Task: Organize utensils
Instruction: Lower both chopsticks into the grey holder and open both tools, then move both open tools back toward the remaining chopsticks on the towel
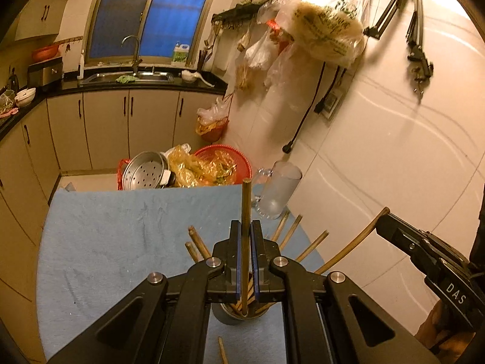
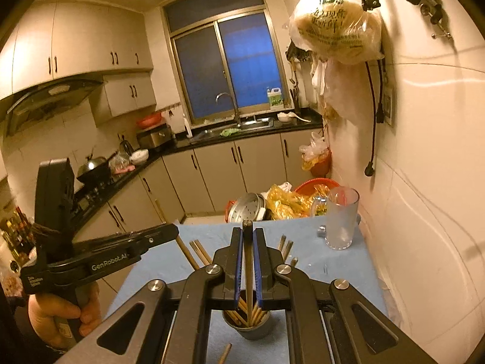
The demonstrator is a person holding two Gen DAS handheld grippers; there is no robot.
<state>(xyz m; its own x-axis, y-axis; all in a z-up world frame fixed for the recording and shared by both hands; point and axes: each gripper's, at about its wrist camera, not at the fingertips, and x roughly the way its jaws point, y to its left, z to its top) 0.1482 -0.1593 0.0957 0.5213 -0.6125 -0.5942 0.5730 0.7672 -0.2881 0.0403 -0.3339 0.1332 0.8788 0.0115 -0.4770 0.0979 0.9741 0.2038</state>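
You have a chopstick clamped in each hand, so finish the drop cleanly: your left gripper (image 1: 246, 233) has its blue-padded jaws closed tight on a long, round bamboo chopstick (image 1: 246, 206), and your right gripper (image 2: 248, 239) is closed the same way on a darker, square-headed wooden chopstick (image 2: 248, 261). Both sticks already reach down to the small dark grey cylindrical holder (image 2: 250, 329), which stands on the pale blue cloth covering the table (image 1: 121, 230), just below each set of jaws and already bristling with other bamboo chopsticks (image 1: 312, 247) that fan outward over its rim. In the left wrist view the held stick's lower tip looks to be at or inside the rim; in the right wrist view the tip seems to sit among the bundle, though I cannot tell whether either touches the bottom. Keep each stick close to upright, lower until the tip is well inside the cup, then let go; releasing too high would probably let it tip over the edge, and pushing sideways could topple the light holder. Work one hand at a time so your grippers, which are near each other, do not collide. Each held chopstick runs lengthwise along its gripper's fingers, thick end pointing up and away from you, thin end down into the holder. A loose bamboo chopstick (image 2: 225, 353) lies flat on the cloth just in front of the holder, waiting to be collected.
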